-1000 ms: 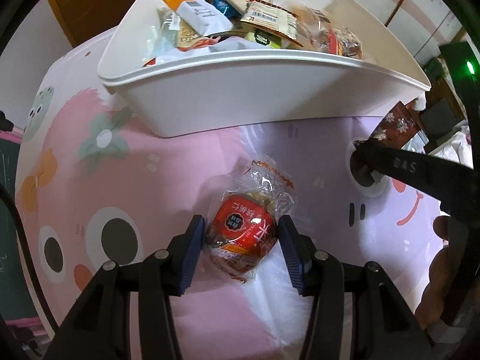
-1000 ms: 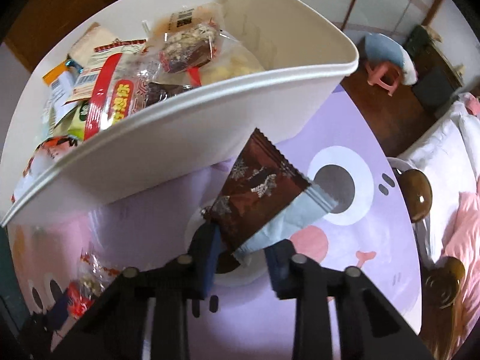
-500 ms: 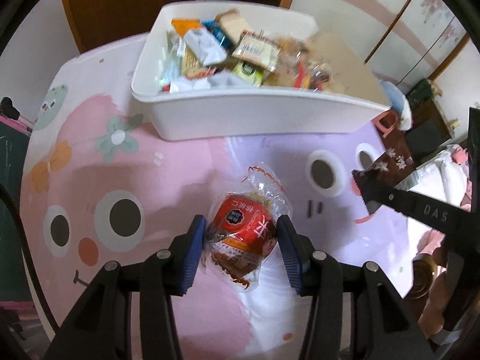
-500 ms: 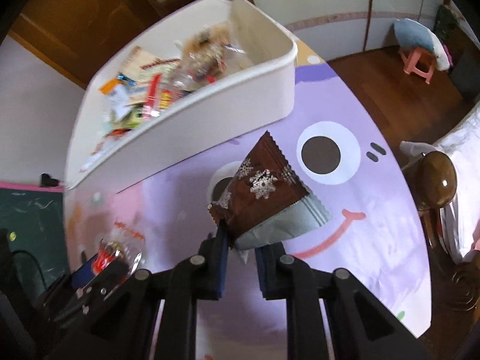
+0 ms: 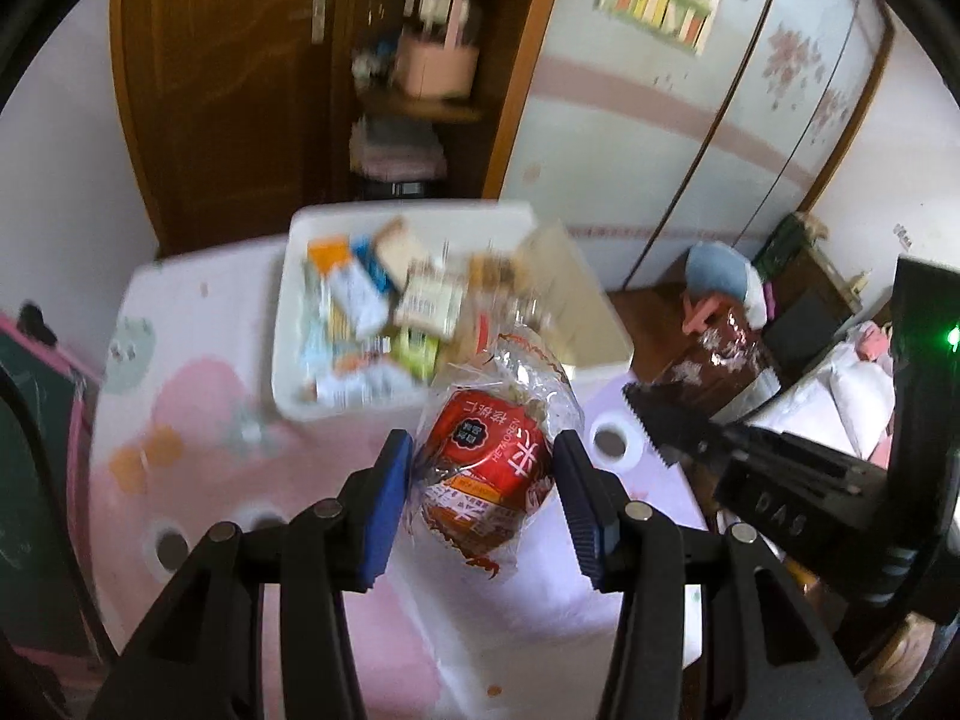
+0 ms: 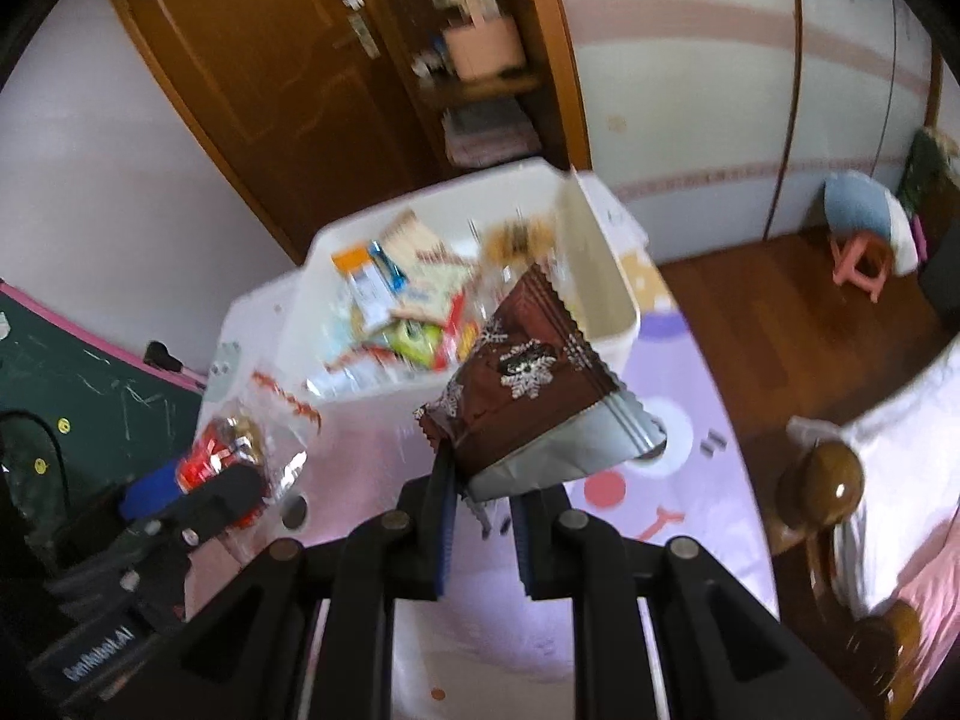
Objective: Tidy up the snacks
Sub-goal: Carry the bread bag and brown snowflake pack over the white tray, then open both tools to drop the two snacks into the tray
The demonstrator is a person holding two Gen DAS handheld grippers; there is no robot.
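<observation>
- Desk [image 5: 198, 408] first: it wears a pink and lilac cartoon cloth, and from up here I see bare cloth in front of the bin, with the desk's right edge dropping to a wooden floor [image 6: 780, 300].
- White bin [image 5: 600, 324] sits at the far side of the desk, heaped with mixed snack packets on its left; the right part looks emptier, so I judge that is where to aim.
- My left gripper [image 5: 483, 498] holds the clear bag with the red label [image 5: 486, 456] across its middle, fingers at a middling spread and pressed on both sides. It hangs in the air in front of the bin. I expect it to be light, crinkly and slippery, with something crushable inside, so a grip on the body rather than the loose film suits it.
- My right gripper [image 6: 483, 516] has its fingers pinched nearly together on the lower seam of the brown snowflake packet [image 6: 528, 384], which stands up above them, just short of the bin's near wall. Flat, light and floppy, I reckon; held by one edge it may swing.
- The two grippers hang close side by side, so I would keep them apart over the rim.
</observation>
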